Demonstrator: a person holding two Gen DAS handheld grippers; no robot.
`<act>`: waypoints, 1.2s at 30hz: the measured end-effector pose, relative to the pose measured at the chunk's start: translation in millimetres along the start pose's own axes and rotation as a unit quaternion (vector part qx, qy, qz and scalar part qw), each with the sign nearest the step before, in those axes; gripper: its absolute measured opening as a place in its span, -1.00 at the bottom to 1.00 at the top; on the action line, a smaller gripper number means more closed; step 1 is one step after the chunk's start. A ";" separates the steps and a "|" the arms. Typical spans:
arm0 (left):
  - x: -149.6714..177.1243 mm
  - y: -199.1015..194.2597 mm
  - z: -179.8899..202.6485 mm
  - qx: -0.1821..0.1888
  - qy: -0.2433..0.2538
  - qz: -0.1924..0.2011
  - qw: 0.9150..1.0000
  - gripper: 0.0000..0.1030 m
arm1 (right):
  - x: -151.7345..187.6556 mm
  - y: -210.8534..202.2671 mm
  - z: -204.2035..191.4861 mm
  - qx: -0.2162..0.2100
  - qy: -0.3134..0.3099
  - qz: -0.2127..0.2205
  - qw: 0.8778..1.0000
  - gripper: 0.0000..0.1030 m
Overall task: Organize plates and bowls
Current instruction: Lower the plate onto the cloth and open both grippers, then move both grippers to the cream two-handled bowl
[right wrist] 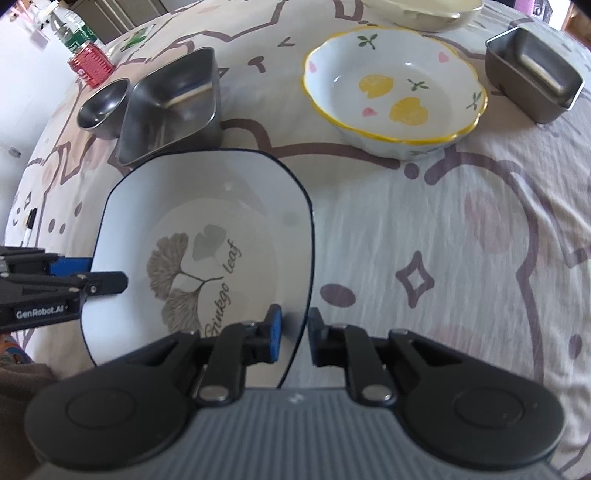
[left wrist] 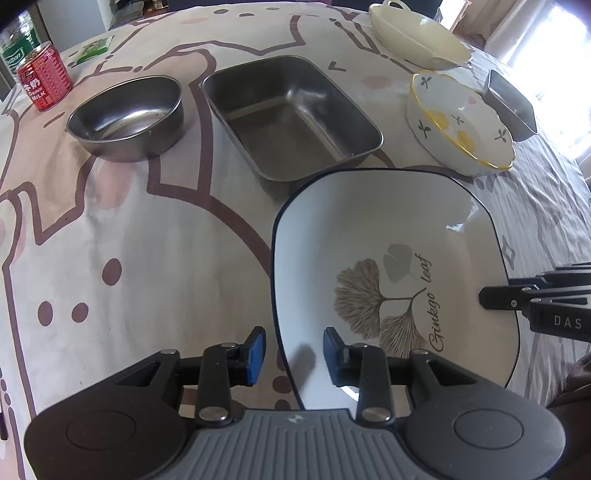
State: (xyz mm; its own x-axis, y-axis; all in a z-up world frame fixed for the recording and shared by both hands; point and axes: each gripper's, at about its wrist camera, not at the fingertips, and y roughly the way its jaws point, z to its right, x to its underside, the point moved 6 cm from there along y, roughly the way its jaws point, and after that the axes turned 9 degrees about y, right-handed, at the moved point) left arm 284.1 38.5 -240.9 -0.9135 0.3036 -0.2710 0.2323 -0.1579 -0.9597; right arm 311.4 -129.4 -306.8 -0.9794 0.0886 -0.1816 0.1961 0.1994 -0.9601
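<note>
A square white plate (left wrist: 388,229) (right wrist: 221,184) with a dark rim and a ginkgo leaf print lies flat on the patterned cloth. My left gripper (left wrist: 293,352) straddles its left rim, with a wide gap on both sides and the blue pads (left wrist: 255,354) clear of it. My right gripper (right wrist: 295,332) straddles the right rim with a narrow gap, and its pads do not press on the rim. Each gripper shows in the other's view, the right gripper (left wrist: 495,299) and the left gripper (right wrist: 107,282).
Behind the plate stand a rectangular steel tray (left wrist: 291,114) (right wrist: 173,103) and a round steel bowl (left wrist: 125,114). To the right are a yellow-rimmed flowered bowl (right wrist: 395,88), a cream dish (left wrist: 417,33) and a small steel box (right wrist: 535,81). A red can (left wrist: 44,81) stands far left.
</note>
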 end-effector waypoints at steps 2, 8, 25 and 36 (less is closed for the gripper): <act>1.7 -2.1 0.1 -0.001 0.001 0.001 1.000 -0.12 | -0.4 -2.5 -0.6 0.005 -0.002 0.007 1.000 -0.43; 5.8 -9.8 1.8 -0.011 0.008 0.010 1.000 0.50 | 1.4 -13.1 -1.5 0.007 0.000 0.025 1.000 0.08; 16.9 -48.0 7.3 -0.030 0.005 0.055 0.998 0.99 | 19.3 -49.4 4.7 0.002 -0.006 0.081 0.997 0.99; 21.3 -70.3 14.8 -0.034 0.001 0.082 0.996 1.00 | 33.8 -67.9 14.3 0.009 -0.012 0.101 0.995 0.99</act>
State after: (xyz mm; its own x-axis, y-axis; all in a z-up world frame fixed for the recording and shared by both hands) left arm 243.4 42.1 -178.0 -0.8604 0.2811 -0.4252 0.4011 -0.1413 -0.9051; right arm 264.3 -153.9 -250.8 -0.9210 0.1016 -0.3760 0.3882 0.1624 -0.9071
